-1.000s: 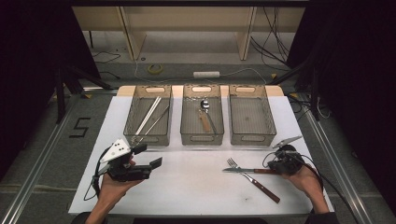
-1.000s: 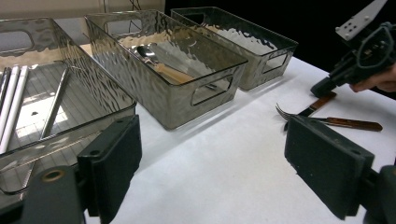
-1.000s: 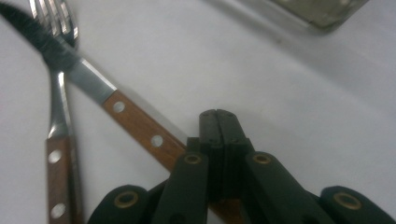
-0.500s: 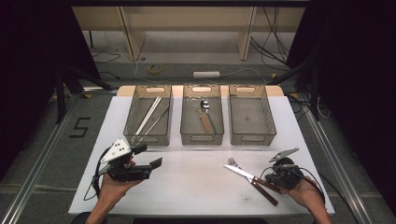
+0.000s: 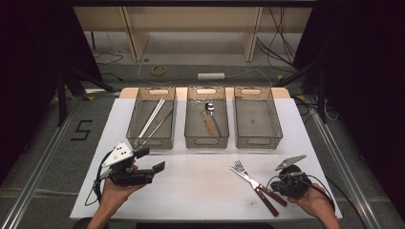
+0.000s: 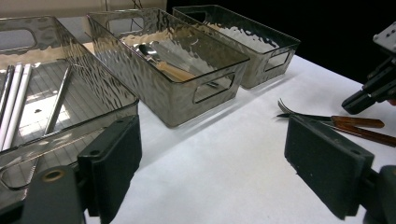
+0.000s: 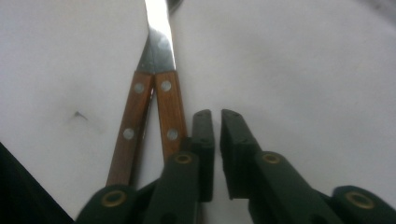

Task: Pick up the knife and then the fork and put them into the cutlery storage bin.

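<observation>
While parted by only a thin gap with nothing between, having just been opening: jaws of right gripper [image 5: 282, 183], low at the table's [image 5: 200, 191] near right, just beside two wooden handles. Fork [image 5: 250, 179] and knife [image 5: 260, 188] lying side by side on the white top, near the right-hand bin [image 5: 255, 121]. Left gripper [image 5: 143, 167] held wide and empty at near left.

- A black figure "5" [image 5: 82, 130] is marked on the grey floor to the left of the table, seen in the high view
- Nothing else can be read; the bins, cutlery and grippers carry no legible lettering
</observation>
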The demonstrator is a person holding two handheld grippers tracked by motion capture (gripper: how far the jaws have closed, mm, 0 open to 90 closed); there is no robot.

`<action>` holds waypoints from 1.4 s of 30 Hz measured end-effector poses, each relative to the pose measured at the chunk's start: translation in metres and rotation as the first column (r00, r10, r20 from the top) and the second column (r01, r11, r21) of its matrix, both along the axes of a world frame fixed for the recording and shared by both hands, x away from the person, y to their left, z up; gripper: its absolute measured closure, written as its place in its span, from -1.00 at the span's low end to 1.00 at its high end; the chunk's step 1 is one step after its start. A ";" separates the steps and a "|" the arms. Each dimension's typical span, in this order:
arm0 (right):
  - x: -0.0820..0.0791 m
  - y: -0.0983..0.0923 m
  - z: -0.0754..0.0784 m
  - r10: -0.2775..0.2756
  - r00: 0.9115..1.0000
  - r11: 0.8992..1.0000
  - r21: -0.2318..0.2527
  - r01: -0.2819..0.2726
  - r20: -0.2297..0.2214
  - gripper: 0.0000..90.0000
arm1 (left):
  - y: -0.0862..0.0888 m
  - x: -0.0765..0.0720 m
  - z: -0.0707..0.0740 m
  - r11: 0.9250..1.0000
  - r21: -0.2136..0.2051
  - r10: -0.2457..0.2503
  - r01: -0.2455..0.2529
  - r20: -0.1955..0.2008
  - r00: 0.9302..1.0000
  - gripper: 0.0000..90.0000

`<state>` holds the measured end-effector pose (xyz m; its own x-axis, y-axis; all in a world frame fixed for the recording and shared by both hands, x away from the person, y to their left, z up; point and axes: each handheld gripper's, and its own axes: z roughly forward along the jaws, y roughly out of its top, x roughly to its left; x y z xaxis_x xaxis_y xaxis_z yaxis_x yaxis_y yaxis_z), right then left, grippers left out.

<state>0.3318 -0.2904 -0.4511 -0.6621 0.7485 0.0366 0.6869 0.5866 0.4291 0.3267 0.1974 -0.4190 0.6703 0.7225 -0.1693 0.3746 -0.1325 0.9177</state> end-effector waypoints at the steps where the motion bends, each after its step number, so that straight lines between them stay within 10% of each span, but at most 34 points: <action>1: 0.000 0.000 0.002 0.006 1.000 1.000 0.009 -0.006 0.000 0.69 | 0.000 0.000 0.000 1.000 0.000 0.000 0.000 0.000 1.000 -0.59; 15: 0.002 0.013 0.000 0.048 0.998 0.999 -0.008 -0.048 -0.036 0.01 | 0.001 -0.001 0.000 1.000 0.001 0.004 -0.004 0.000 1.000 -0.59; 42: 0.000 0.026 -0.008 0.124 0.992 0.988 -0.090 -0.127 -0.037 0.66 | 0.002 -0.002 0.000 1.000 0.006 0.006 -0.006 0.002 1.000 -0.59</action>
